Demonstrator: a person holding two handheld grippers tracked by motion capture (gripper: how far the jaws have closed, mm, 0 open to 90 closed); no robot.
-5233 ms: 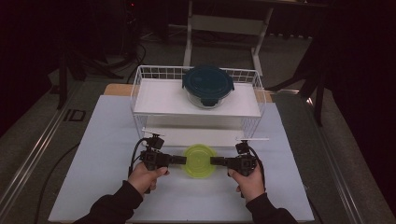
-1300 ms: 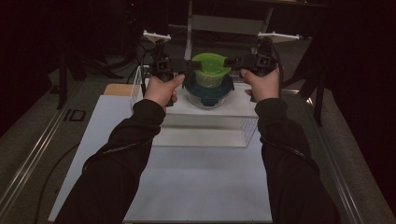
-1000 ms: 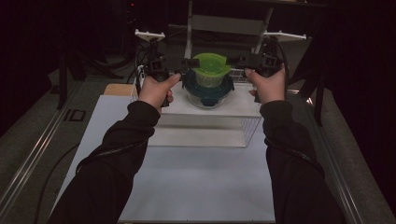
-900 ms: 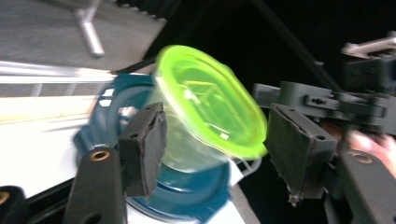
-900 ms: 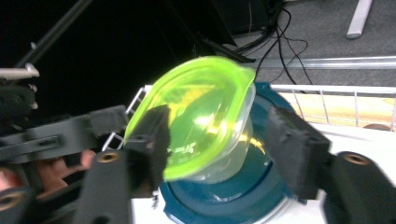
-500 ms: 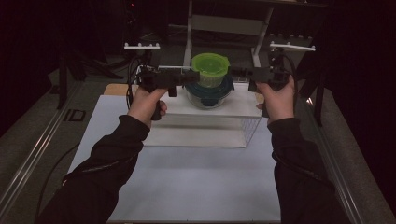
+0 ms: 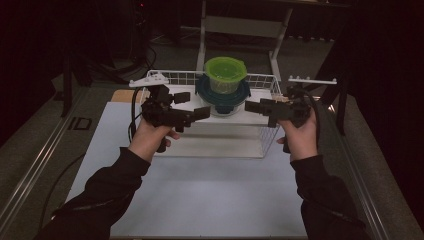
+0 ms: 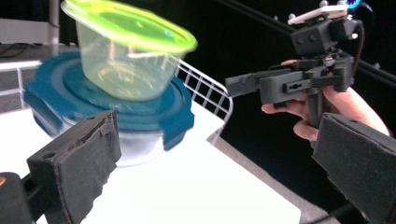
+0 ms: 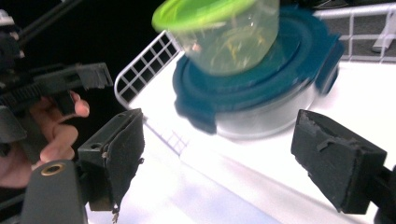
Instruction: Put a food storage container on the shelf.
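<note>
A clear tub with a lime-green lid stands on top of a wider container with a dark blue clip lid, which rests on the white floor of a wire basket. My left gripper hovers open just left of the stack, touching nothing. My right gripper hovers open just right of it. In the left gripper view the green-lidded tub and the blue lid lie beyond my gripper. The right gripper view shows the tub and blue lid ahead of my gripper.
The basket stands at the far middle of a white table. A pale metal stand rises behind it. Dark floor surrounds the table. The other hand's gripper shows in each gripper view.
Both grippers carried the green-lidded tub from the table up onto the blue lid, then let go, opened and drew back a little to each side. The tub stays on the stack.
</note>
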